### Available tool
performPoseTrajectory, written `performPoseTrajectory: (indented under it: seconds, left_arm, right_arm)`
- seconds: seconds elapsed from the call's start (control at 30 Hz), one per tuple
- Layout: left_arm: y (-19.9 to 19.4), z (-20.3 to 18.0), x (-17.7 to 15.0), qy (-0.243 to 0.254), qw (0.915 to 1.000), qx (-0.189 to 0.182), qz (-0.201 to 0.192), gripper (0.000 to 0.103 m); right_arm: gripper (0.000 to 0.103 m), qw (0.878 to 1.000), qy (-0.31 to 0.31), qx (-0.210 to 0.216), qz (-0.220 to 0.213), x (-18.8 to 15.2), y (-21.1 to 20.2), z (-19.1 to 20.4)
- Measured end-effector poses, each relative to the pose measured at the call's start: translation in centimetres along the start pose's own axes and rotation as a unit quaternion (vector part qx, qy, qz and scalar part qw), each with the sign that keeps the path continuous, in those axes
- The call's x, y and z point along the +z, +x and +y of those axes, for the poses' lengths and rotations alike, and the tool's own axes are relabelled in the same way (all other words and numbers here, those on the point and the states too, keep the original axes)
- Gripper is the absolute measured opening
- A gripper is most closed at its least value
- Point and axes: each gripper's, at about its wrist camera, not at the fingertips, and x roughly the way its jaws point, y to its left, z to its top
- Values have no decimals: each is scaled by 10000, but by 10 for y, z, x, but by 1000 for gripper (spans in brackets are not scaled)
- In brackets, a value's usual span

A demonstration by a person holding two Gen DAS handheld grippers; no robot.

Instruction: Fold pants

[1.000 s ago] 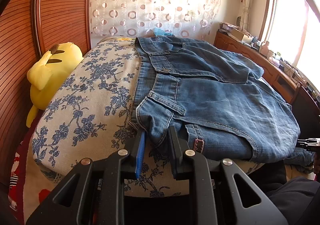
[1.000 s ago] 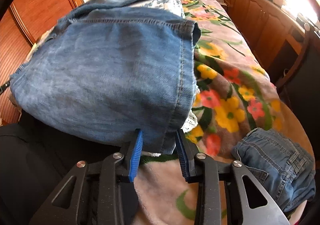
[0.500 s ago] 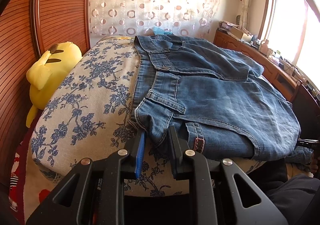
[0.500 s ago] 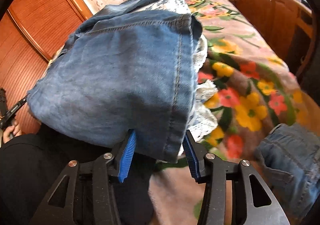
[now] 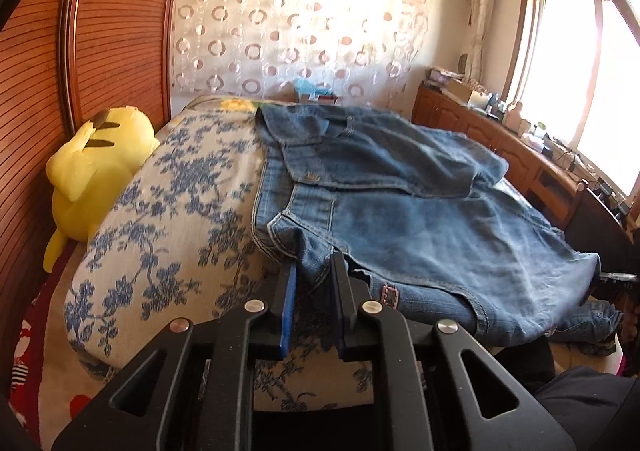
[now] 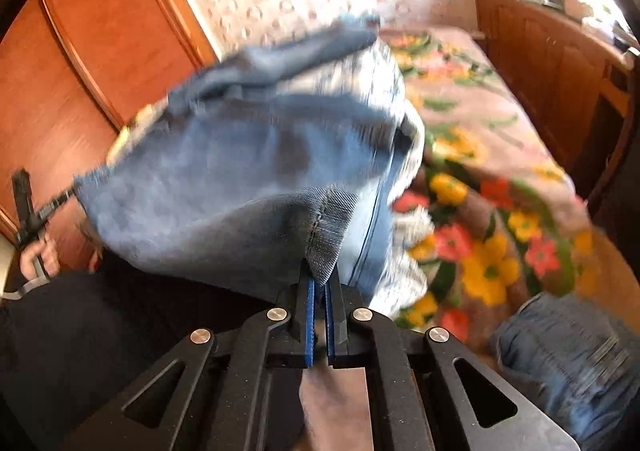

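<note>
We have both grippers pinching the jeans (image 5: 420, 219). Left gripper (image 5: 314, 275) nips the waistband corner; its jaws just closed further. Right gripper (image 6: 318, 279) just clamped the hem seam. Long axis runs gripper-to-gripper, denim directly ahead of each.

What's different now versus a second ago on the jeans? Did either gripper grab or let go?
The right gripper had its jaws spread around the hem of the jeans; they have just closed and now pinch the hem seam, and the cloth has begun to lift. The left gripper has closed a little further on the waistband corner. The jeans still lie across the floral bedspread, and the yellow plush toy is unmoved.
</note>
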Motion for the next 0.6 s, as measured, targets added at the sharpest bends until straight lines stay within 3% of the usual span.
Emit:
performPoseTrajectory:
  seconds: [0.17,0.2,0.37,0.6]
  left_arm:
    - [-9,-2,14,-70,9996,-64,-254,15]
    - [-11,-1,16,-85,9995,-67,-297,14]
    - [-26,1,25,-161,9983,-27,-562,13]
    - [-58,14,38,-313,9938,92,-1062,12]
  right_arm:
    - [3,9979,-44,-50,-647,25,-38,0]
    - [3,9962,17,-214,-840,28,-44,3]
    - [3,9911,-316,-318,-1253,52,-70,23]
    - [3,9823,-761,-324,-1683,60,-98,58]
